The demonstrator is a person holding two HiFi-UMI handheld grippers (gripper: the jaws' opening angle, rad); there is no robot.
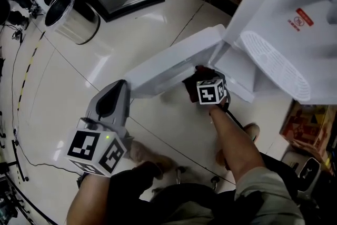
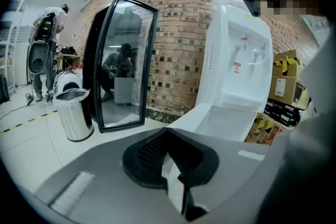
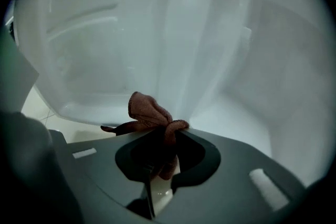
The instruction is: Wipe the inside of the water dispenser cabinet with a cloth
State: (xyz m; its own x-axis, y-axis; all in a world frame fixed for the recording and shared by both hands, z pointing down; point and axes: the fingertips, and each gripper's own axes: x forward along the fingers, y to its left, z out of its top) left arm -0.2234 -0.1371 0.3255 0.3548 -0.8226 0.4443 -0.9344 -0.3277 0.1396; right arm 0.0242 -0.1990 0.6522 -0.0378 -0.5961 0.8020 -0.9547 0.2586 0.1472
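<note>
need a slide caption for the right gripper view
Right gripper shut on a reddish-brown cloth, pointed into the white inside of the water dispenser cabinet.

Bin (image 1: 79,29) left of dispenser (image 1: 284,8)

Your head view looks steeply down on the dispenser (image 1: 274,34), far right. Your left gripper view faces that same dispenser from well back; your right gripper view looks closely into its cabinet (image 3: 157,34).
</note>
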